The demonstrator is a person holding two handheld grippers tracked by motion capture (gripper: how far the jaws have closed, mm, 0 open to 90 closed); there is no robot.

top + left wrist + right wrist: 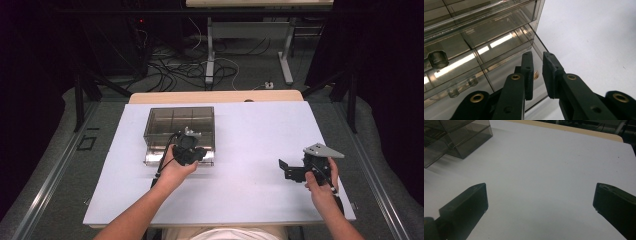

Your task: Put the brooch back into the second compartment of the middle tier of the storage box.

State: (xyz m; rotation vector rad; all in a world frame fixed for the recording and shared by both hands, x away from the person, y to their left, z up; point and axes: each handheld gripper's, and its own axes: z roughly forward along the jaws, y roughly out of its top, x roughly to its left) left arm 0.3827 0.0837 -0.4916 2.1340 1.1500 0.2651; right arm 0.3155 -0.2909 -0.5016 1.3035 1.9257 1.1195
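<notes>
A smoky clear plastic drawer cabinet [165,120] stands on the white table [250,135], left of centre, with a lower drawer [150,159] drawn out toward me. My left gripper [190,150] sits at that drawer's front. In the left gripper view its jaws [537,60] stand almost together against the right-hand drawer [504,67], with a small glint of the knob in the slit between them. My right gripper [286,170] hovers over bare table at the right, open wide with nothing between its fingers [540,192]. The cabinet [454,137] lies far off to its left.
Another drawer's round knob [437,58] shows left of the held one. The table's wooden far edge [215,96] runs behind the cabinet. Beyond it are table legs and cables on the floor [200,65]. White surface spreads between the two hands.
</notes>
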